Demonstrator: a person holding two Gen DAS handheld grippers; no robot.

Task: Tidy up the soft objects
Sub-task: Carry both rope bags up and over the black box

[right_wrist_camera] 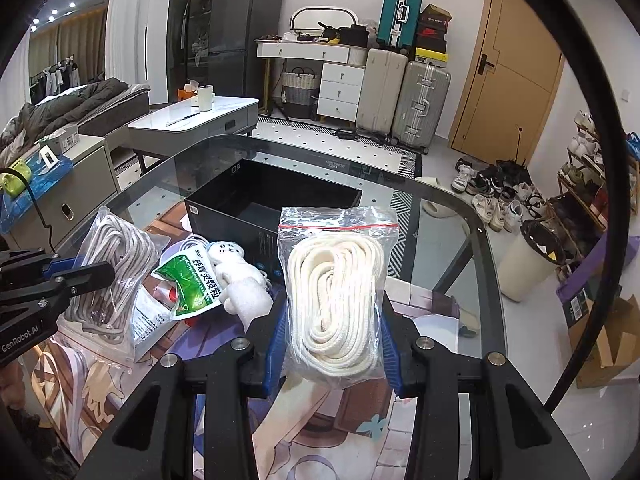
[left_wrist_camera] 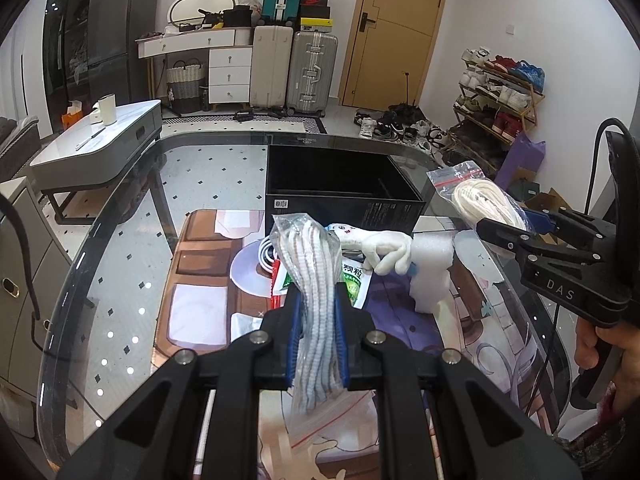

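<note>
The glass table (left_wrist_camera: 132,208) had a rounded far edge and a dark rim. A printed mat (left_wrist_camera: 200,280) covered its middle. A black open-topped box (left_wrist_camera: 344,196) stood toward the far edge, with its near side at the mat's far end. On the mat, near the box, lay a white plush toy (right_wrist_camera: 240,276), a green sachet (right_wrist_camera: 192,280), a coiled white cable (left_wrist_camera: 267,254) and a white foam block (left_wrist_camera: 432,272). The right edge was bare glass.
</note>
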